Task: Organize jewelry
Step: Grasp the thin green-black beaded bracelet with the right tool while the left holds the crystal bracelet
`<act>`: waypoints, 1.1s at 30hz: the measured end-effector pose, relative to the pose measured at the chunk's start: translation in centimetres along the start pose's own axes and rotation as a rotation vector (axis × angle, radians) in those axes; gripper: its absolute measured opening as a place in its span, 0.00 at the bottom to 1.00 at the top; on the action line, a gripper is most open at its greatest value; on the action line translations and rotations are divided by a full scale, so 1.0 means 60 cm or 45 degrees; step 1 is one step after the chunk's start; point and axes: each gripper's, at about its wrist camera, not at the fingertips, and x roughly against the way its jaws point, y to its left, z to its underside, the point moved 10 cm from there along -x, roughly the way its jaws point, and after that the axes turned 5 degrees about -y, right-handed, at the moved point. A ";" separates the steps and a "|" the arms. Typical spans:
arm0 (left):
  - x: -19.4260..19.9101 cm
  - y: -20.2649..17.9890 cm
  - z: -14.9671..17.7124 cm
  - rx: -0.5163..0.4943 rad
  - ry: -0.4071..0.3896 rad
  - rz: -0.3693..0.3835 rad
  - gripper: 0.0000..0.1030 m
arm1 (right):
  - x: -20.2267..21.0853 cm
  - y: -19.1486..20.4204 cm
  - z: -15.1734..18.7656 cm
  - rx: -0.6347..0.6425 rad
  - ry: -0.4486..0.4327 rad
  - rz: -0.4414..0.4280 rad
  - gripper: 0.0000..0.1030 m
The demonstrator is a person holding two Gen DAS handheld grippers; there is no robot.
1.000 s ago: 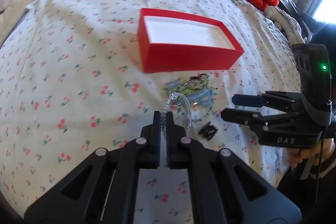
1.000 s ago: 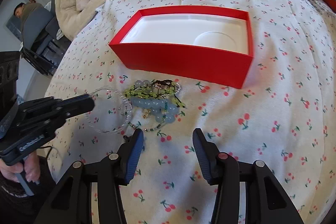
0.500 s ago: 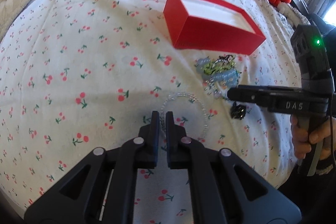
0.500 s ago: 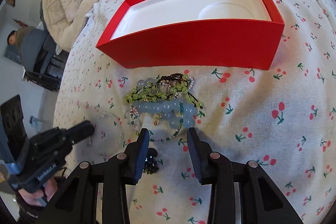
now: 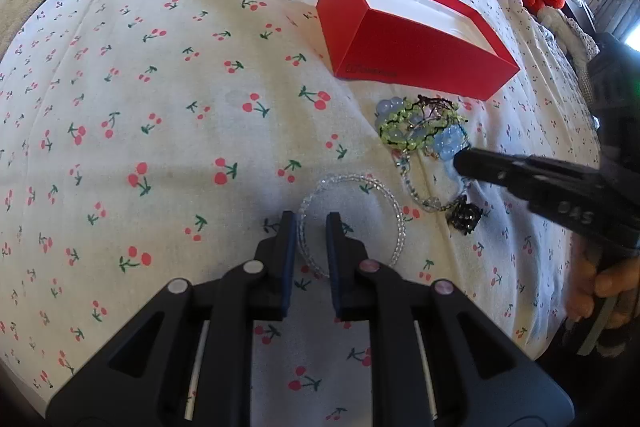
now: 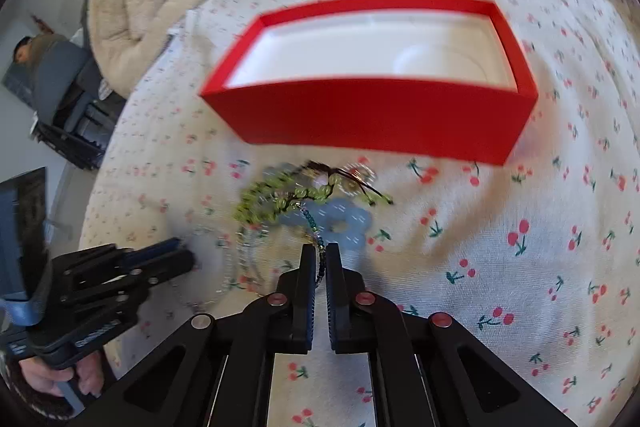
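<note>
The left gripper (image 5: 311,227) stood with jaws parted, straddling the near-left arc of the clear beaded bracelet (image 5: 352,215) lying flat on the cherry-print bedspread (image 5: 160,99). Nearer the tangled bead pile (image 6: 304,203), the right gripper (image 6: 319,259) pinched a thin beaded strand (image 6: 316,239) trailing forward. Beyond lay the open red box (image 6: 372,83).

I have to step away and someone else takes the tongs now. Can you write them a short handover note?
Left tongs: open, the clear bead bracelet lies flat on the bedspread with its rim between the fingers.
Right tongs: shut on a thin beaded strand from the jewelry pile.
Red box: open, nothing inside it yet.
Left to do: move the strand, the bracelet, the rest of the pile and the dark piece into the box.
</note>
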 end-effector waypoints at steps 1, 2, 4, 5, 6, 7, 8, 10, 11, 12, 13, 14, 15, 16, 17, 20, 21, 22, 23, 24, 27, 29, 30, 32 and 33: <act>0.000 -0.001 -0.001 -0.001 0.000 -0.001 0.16 | 0.010 0.007 -0.004 0.023 -0.017 -0.008 0.04; 0.001 -0.001 -0.001 -0.002 0.000 -0.003 0.16 | 0.017 0.015 -0.007 0.039 -0.030 -0.020 0.04; 0.003 -0.001 0.000 -0.005 0.001 -0.003 0.16 | 0.033 0.025 -0.011 0.063 -0.050 -0.048 0.03; 0.003 -0.001 0.000 -0.007 0.000 -0.002 0.16 | 0.043 0.030 -0.012 0.077 -0.061 -0.064 0.03; 0.004 -0.001 0.001 -0.010 0.000 -0.002 0.16 | 0.047 0.035 -0.014 0.083 -0.070 -0.073 0.03; 0.004 -0.002 0.001 -0.011 0.000 -0.003 0.16 | 0.058 0.039 -0.016 0.092 -0.082 -0.089 0.03; 0.005 -0.002 0.001 -0.011 0.001 -0.002 0.16 | 0.063 0.040 -0.015 0.097 -0.087 -0.096 0.03; 0.005 -0.002 0.001 -0.013 0.001 -0.002 0.16 | 0.080 0.037 -0.015 0.098 -0.100 -0.119 0.03; 0.005 -0.003 0.001 -0.016 0.002 -0.003 0.16 | 0.083 0.037 -0.016 0.095 -0.101 -0.124 0.03; 0.005 -0.003 0.001 -0.018 0.003 -0.003 0.17 | 0.087 0.035 -0.018 0.092 -0.103 -0.128 0.03; 0.006 -0.003 0.001 -0.016 0.004 -0.002 0.18 | 0.093 0.030 -0.019 0.088 -0.107 -0.125 0.03; 0.006 -0.004 0.001 -0.016 0.007 0.001 0.20 | 0.099 0.024 -0.019 0.084 -0.106 -0.128 0.03; 0.006 -0.005 0.001 -0.017 0.008 0.005 0.21 | 0.104 0.018 -0.019 0.072 -0.099 -0.137 0.03; 0.007 -0.007 0.001 -0.020 0.009 0.004 0.23 | 0.109 0.015 -0.018 0.064 -0.095 -0.141 0.03; 0.007 -0.007 0.001 -0.026 0.010 0.000 0.25 | 0.114 0.009 -0.015 0.055 -0.092 -0.140 0.03; 0.007 -0.004 0.004 -0.045 0.015 -0.026 0.26 | 0.120 -0.023 -0.007 0.011 -0.062 -0.113 0.03; 0.006 -0.002 0.005 -0.048 0.018 -0.034 0.26 | 0.118 -0.039 -0.002 -0.009 -0.045 -0.091 0.03; 0.005 0.000 0.006 -0.050 0.019 -0.037 0.26 | 0.115 -0.055 0.004 -0.027 -0.031 -0.065 0.05; 0.005 0.000 0.007 -0.052 0.020 -0.039 0.26 | 0.114 -0.066 0.008 -0.037 -0.023 -0.051 0.06; 0.004 0.000 0.008 -0.056 0.021 -0.042 0.26 | 0.110 -0.079 0.013 -0.055 -0.009 -0.031 0.06; 0.000 0.001 0.010 -0.073 0.021 -0.066 0.26 | 0.097 -0.113 0.029 -0.110 0.032 0.010 0.16; -0.002 -0.002 0.010 -0.094 0.020 -0.088 0.26 | 0.089 -0.125 0.037 -0.103 0.060 0.046 0.16; -0.003 -0.003 0.010 -0.106 0.018 -0.101 0.26 | 0.085 -0.129 0.041 -0.095 0.071 0.066 0.16; -0.004 -0.003 0.009 -0.121 0.015 -0.120 0.26 | 0.078 -0.135 0.047 -0.078 0.087 0.107 0.16; -0.004 -0.003 0.008 -0.125 0.012 -0.128 0.26 | 0.075 -0.136 0.050 -0.069 0.093 0.121 0.16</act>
